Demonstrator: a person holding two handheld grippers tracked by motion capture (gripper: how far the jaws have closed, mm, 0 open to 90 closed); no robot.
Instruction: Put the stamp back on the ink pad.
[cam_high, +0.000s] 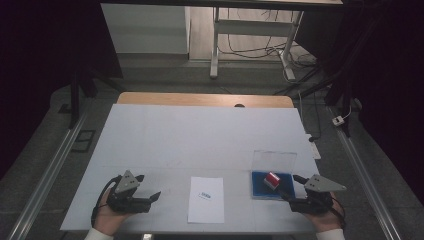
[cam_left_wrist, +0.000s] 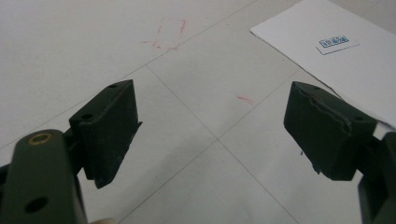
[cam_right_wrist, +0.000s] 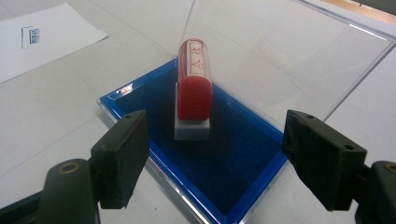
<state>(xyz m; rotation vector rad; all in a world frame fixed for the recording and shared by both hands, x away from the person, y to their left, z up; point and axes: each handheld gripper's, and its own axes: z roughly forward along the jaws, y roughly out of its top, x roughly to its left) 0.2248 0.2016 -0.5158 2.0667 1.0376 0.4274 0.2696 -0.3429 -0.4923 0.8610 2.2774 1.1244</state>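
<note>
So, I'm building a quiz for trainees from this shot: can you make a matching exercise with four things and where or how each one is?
Things:
1. stamp
2. paper
3. lid
4. left gripper

Places or states:
A. raised open, clear
B. standing on the blue pad
C. open over bare table
D. flat between both grippers, with a small printed mark

Pairs: 1-B, 2-D, 3-A, 4-C

My left gripper (cam_high: 142, 192) and my right gripper (cam_high: 289, 187) are matte black, each topped by a grey three-cornered plate and trailing a black cable. My cuffs (cam_high: 98, 234) are white. Each jaw carries a thick, blocky black pad (cam_right_wrist: 122, 154) with small screw holes; the left gripper's pads have chipped edges, and a brass-coloured ring (cam_left_wrist: 39, 138) sits in its arm.
</note>
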